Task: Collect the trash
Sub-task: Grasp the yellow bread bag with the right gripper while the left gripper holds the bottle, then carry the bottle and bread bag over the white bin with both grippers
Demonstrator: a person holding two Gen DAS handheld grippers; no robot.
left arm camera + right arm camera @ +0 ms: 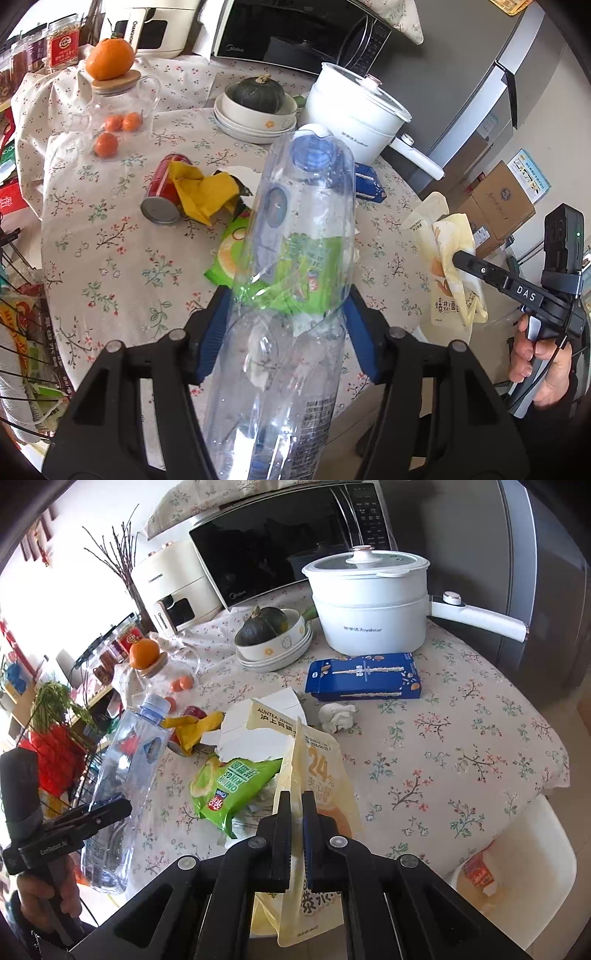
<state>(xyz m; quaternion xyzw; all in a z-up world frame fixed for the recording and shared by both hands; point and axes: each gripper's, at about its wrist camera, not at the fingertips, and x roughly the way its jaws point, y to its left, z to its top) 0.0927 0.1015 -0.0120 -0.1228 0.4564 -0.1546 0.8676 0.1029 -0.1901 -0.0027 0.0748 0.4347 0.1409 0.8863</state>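
My left gripper (286,306) is shut on a clear empty plastic bottle (295,258) and holds it above the table; the bottle also shows in the right wrist view (122,775). My right gripper (296,797) is shut on a cream-yellow snack pouch (317,775), also seen in the left wrist view (450,266). On the floral tablecloth lie a green onion-rings bag (229,786), a red can (162,192) under a yellow wrapper (203,192), torn white paper (255,731), a crumpled tissue (336,716) and a blue box (364,677).
A white electric pot (369,605), stacked bowls holding a squash (269,635), a glass jar with an orange on its lid (110,74), a microwave (288,539) and a cream appliance (173,590) stand at the back. A white bin (517,867) stands at the right. A wire rack (22,314) stands left.
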